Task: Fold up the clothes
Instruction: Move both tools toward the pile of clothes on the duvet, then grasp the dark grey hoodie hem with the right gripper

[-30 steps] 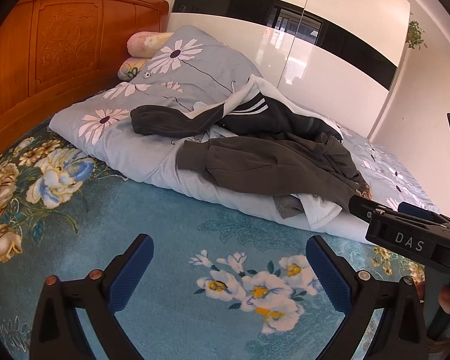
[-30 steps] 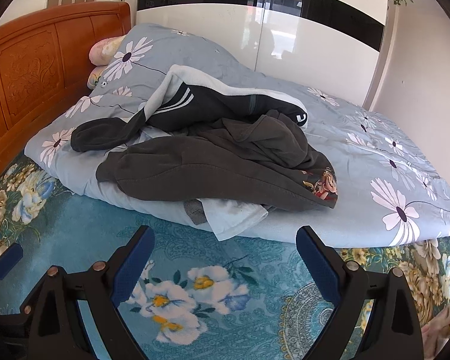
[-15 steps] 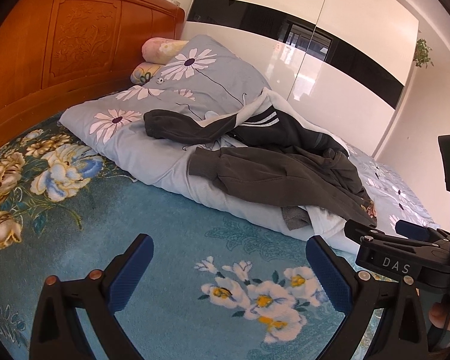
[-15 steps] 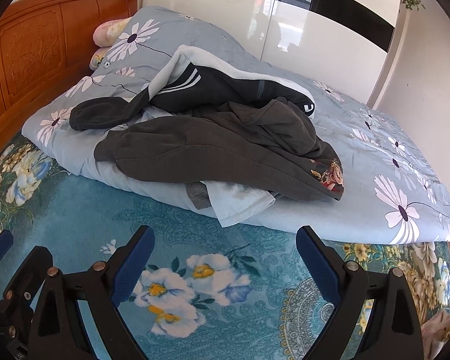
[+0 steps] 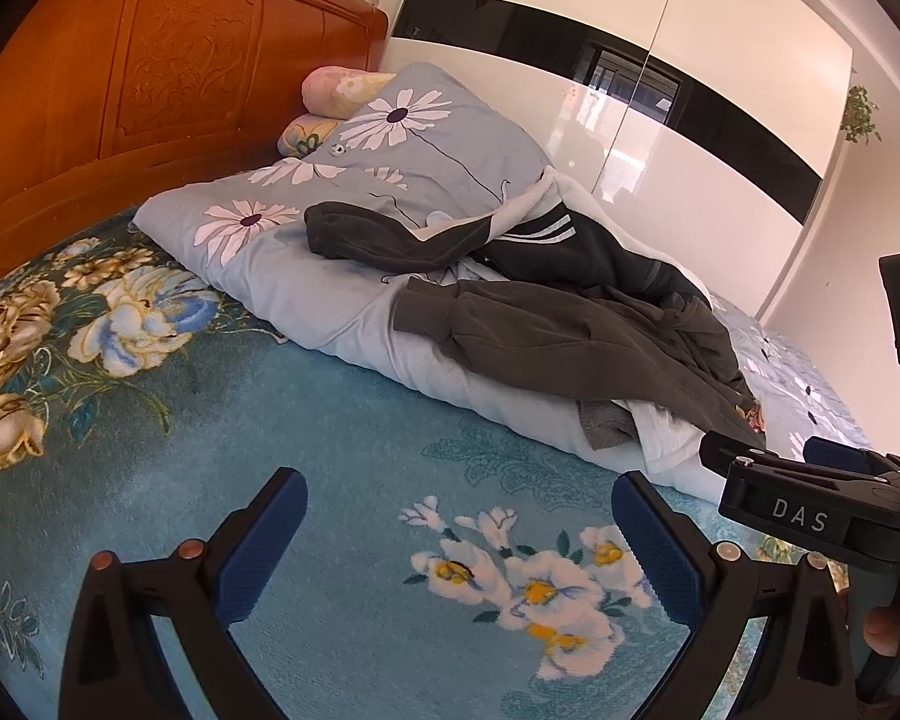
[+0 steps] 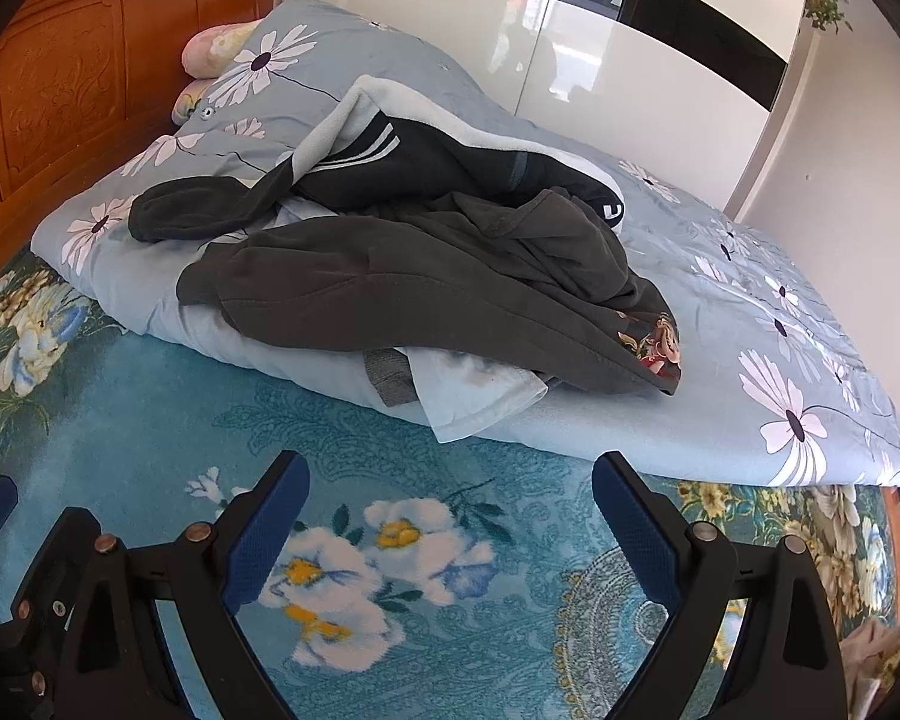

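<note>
On the quilt (image 6: pixel 660 420) ahead lies a soft, floppy grey sweatshirt (image 6: pixel 390 294); we'd pinch its hem with left gripper (image 5: pixel 459 531) and right gripper (image 6: pixel 450 516), both spread wide and empty

Left claw (image 5: pixel 459 531) wide open over floral bed sheet (image 5: pixel 342 420); dark clothes (image 5: pixel 570 324) heaped on quilt (image 5: pixel 330 294) beyond.

Sunlit bedroom with a carved wooden bed and glossy wardrobe

Ahead of the gripper lies a teal floral bedspread (image 5: pixel 342 438); a carved orange headboard (image 5: pixel 150 72) rises to the left, glossy white wardrobe doors (image 6: pixel 600 66) with a black band stand beyond, and a small plant (image 6: pixel 825 0) hangs on the pale wall at upper right
</note>
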A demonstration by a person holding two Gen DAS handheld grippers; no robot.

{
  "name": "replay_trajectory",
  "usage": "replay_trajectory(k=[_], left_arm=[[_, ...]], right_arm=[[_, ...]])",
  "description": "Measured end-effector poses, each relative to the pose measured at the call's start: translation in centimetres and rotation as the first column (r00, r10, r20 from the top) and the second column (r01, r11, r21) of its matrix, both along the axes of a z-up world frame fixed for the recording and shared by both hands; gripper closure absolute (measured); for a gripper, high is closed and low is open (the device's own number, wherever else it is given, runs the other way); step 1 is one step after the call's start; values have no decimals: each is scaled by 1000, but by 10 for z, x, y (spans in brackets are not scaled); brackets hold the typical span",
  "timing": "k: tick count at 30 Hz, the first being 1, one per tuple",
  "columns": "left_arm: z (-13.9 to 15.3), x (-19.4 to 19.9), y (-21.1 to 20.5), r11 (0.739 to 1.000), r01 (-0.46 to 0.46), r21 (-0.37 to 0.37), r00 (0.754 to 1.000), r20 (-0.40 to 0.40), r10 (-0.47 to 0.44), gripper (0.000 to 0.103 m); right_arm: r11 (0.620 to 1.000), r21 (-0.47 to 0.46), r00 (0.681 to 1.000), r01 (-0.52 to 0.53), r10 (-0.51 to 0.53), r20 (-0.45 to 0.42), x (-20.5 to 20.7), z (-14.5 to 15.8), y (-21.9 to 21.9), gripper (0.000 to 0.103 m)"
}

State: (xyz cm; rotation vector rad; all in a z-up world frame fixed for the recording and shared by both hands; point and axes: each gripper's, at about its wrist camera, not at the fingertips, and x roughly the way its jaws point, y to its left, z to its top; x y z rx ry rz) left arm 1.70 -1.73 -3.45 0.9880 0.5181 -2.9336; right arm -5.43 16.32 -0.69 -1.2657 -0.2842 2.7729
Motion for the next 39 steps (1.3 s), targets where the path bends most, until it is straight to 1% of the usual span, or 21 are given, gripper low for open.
replay_trajectory(k=[10, 13, 17, 24, 33, 35, 39], left_arm=[[-10, 2, 3, 1000, 3, 4, 1000, 21, -3, 0], [-13, 3, 3, 1000, -7, -2, 1000, 27, 7, 0], [-17, 4, 1, 1000, -12, 10, 999, 37, 12, 0], [-21, 3, 3, 1000, -11, 7, 999, 38, 10, 0], [-36, 2, -4, 999, -32, 34, 997, 64, 30, 0], [-43, 5, -6, 999, -43, 23, 997, 66, 42, 0], [-65, 15, -14, 997, -74, -27, 994, 78, 76, 0]], right_arm=[[1000, -2, 1000, 15, -14, 7, -2, -1, 3, 7], [1000, 6, 1000, 16, -16, 12, -1, -4, 3, 7], [1000, 16, 1000, 20, -21, 15, -2, -7, 2, 7], [1000, 16, 1000, 13, -14, 21, -2, -11, 0, 7], [1000, 17, 999, 11, -12, 38, -5, -22, -1, 7], [1000, 16, 999, 10, -10, 45, -6, -25, -1, 7], [999, 30, 998, -15, 13, 58, -11, -32, 1, 7]])
